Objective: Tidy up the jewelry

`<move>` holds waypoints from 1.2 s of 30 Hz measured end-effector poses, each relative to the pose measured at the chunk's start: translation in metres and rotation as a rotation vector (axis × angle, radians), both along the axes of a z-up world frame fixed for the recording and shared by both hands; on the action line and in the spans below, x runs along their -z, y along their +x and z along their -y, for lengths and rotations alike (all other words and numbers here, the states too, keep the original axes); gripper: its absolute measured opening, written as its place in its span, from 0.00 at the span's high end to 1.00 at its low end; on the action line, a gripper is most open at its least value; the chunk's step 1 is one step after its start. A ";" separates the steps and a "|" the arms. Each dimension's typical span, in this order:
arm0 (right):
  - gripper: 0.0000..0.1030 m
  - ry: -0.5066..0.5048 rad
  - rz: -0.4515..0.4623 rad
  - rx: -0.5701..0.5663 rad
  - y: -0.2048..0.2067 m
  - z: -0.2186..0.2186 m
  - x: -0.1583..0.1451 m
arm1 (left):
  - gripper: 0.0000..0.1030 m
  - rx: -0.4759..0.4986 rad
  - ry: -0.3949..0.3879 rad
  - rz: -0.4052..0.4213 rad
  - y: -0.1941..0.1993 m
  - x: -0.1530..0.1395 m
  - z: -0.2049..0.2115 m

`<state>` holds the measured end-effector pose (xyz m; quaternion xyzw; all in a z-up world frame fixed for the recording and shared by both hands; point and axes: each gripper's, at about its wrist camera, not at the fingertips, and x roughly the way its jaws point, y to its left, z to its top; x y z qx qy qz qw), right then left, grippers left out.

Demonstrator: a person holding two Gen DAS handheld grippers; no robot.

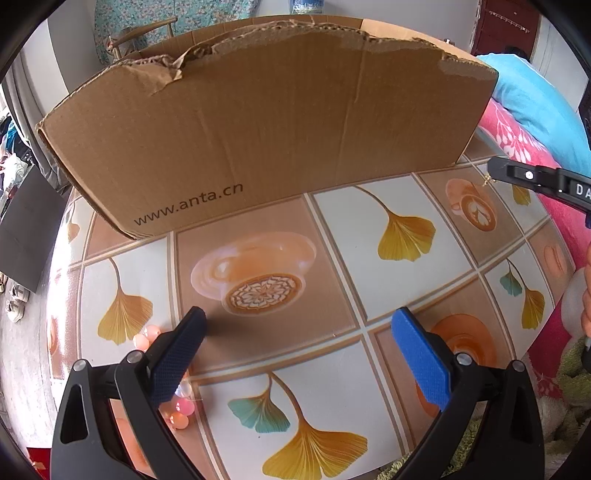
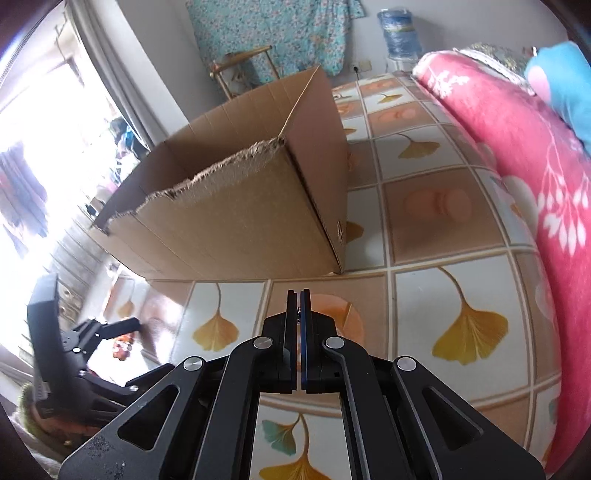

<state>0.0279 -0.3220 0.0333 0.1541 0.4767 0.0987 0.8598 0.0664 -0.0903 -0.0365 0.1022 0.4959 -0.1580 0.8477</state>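
A brown cardboard box [image 1: 258,122] with a torn top edge stands open on the patterned tabletop [image 1: 332,236]; it also shows in the right wrist view [image 2: 236,206]. My left gripper [image 1: 299,332] is open and empty, low over the table in front of the box. A pink and orange bead bracelet [image 1: 177,406] lies on the table under its left finger. My right gripper [image 2: 298,295] is shut on a small gold piece of jewelry [image 1: 487,180], which hangs at its tip near the box's right corner. In the left wrist view the right gripper [image 1: 493,168] enters from the right.
A pink flowered blanket [image 2: 517,155] and a blue cushion [image 1: 532,92] lie to the right of the table. A dark panel [image 1: 26,229] stands at the left edge. A chair [image 2: 243,70] and a water bottle [image 2: 399,29] stand behind the box.
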 end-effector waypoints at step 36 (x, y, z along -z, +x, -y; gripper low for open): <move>1.00 -0.102 -0.100 -0.074 0.010 -0.050 0.011 | 0.04 -0.071 0.017 -0.038 0.002 -0.001 -0.006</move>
